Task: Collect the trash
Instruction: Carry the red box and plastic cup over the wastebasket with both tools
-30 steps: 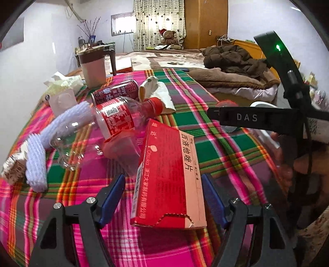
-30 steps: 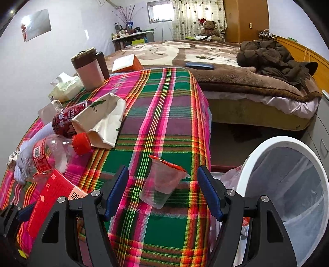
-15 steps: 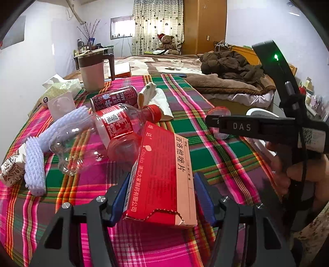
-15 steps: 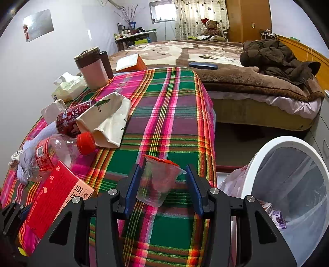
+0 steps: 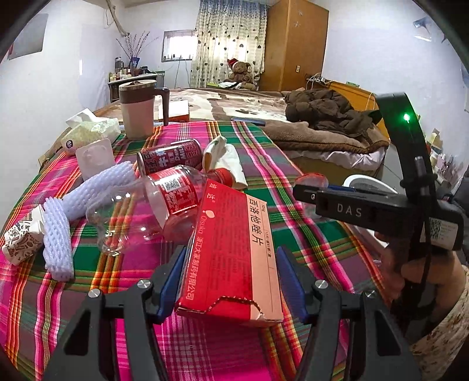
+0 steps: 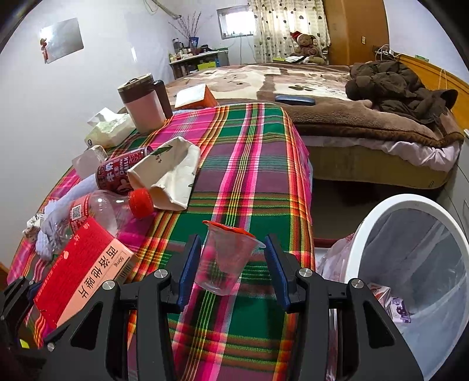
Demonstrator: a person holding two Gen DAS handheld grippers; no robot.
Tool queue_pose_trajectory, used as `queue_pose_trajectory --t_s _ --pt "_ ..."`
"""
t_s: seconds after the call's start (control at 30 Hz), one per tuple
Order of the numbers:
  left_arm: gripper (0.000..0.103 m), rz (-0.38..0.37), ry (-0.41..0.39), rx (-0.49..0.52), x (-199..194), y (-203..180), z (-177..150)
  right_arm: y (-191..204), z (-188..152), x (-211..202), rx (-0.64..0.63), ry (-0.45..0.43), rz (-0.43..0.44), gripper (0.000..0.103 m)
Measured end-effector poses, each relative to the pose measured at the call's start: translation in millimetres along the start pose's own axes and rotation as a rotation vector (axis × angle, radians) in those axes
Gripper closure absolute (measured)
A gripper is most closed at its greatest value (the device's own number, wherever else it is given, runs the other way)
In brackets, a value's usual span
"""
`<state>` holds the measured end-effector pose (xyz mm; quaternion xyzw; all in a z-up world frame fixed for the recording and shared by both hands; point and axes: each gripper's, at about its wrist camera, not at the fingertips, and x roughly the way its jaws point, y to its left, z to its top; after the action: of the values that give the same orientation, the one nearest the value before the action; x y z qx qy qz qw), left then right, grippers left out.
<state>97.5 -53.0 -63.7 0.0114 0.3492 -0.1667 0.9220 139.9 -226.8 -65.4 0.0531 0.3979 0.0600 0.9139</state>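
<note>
Right gripper [image 6: 231, 260] pinches the clear cup [image 6: 224, 259]; bin [image 6: 410, 263] sits just to its right. Left gripper [image 5: 231, 278] clamps the red box [image 5: 234, 249], lengthwise ahead.

White walls [image 6: 44, 96] are enclosing the bedroom. Daylight is coming through a small window [image 6: 234, 25] beside a heart-patterned curtain [image 5: 231, 47]. A wooden wardrobe [image 5: 296, 47] is standing in the far corner. A wide bed [image 6: 293, 82] under a brown blanket is filling the middle, with a teddy bear [image 6: 306, 44] sitting at its far end and dark clothes [image 6: 392, 85] lying on it.
</note>
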Motion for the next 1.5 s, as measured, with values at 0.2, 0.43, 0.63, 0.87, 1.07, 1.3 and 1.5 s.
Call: queue_pose_trajectory --t_s 0.2,0.43,0.63,0.87,1.07,1.3,1.5 --pt "0.039 0.005 -0.024 -0.005 -9.4 1.3 3.6 -2.7 0.2 -12.4 0.01 -0.024 0.007 0.057" --pt "0.039 -0.007 -0.05 0.008 -20.7 -6.0 14.6 -7.2 3.5 -34.5 0.022 -0.073 0.017 0.057" --pt "0.039 -0.023 -0.071 0.032 -27.0 -20.1 25.5 -16.5 2.3 -52.2 0.034 -0.108 0.009 0.057" --pt "0.039 -0.07 -0.097 0.072 -26.7 -47.6 45.3 -38.0 -0.1 -77.3 0.06 -0.155 -0.033 0.057" --pt "0.039 -0.12 -0.104 0.104 -18.4 -76.5 57.0 -60.7 -1.8 -96.6 0.087 -0.186 -0.085 0.057" --pt "0.039 -0.178 -0.102 0.157 -8.5 -110.2 63.9 -88.8 -5.7 -105.8 0.133 -0.199 -0.149 0.057" --pt "0.039 -0.121 -0.054 0.135 0.4 -91.5 47.1 -98.6 -14.4 -104.3 0.167 -0.202 -0.143 0.057"
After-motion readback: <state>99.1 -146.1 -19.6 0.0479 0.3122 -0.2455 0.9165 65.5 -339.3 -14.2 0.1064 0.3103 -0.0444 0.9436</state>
